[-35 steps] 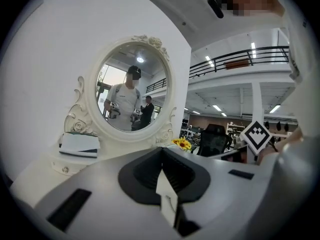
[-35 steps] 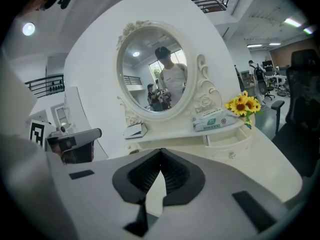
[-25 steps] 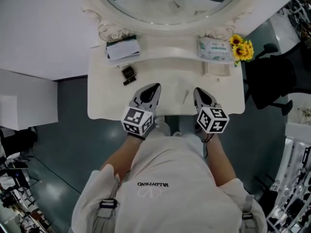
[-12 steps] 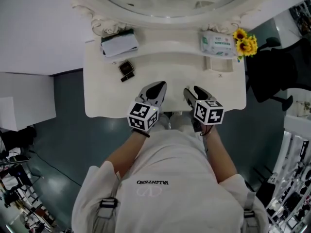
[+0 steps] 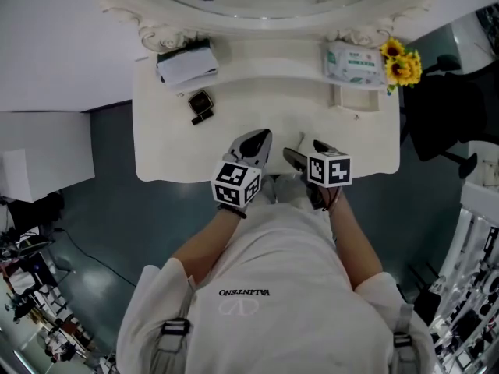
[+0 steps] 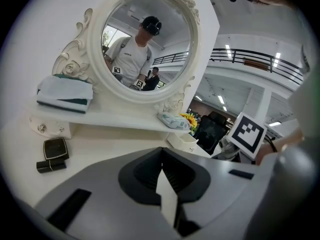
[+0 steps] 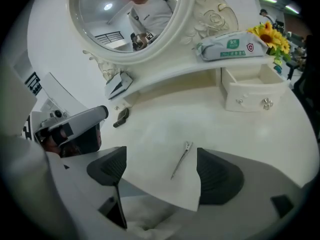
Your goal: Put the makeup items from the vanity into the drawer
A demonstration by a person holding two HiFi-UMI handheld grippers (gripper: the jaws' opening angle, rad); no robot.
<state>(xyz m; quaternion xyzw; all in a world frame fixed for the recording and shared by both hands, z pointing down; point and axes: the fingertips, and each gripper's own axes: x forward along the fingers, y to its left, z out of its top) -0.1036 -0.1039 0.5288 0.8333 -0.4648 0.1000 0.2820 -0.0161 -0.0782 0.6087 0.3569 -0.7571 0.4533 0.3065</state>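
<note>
Makeup items: compact (image 5: pixel 201 100) and lipstick (image 5: pixel 202 118) are lying just beside each other at the vanity's (image 5: pixel 160 150) left, thin metal clip (image 7: pixel 181 160) mid-top.
Drawer (image 7: pixel 252 91): showing nothing inside.
Right gripper (image 7: pixel 161 156): jaws are opening, empty, near the clip.
Left gripper (image 6: pixel 161 156): jaws are pressing together, empty.
Progress: seemingly just beginning.

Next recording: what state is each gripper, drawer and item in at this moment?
Left gripper: jaws together, empty.
Right gripper: jaws opening, gripping nothing.
Small white drawer on the right: pulled out.
Thin metal hair clip: lying flat on the white vanity top, untouched.
Square black compact: closed, lying flat.
Green-and-white wipes pack: lying on the shelf.
</note>
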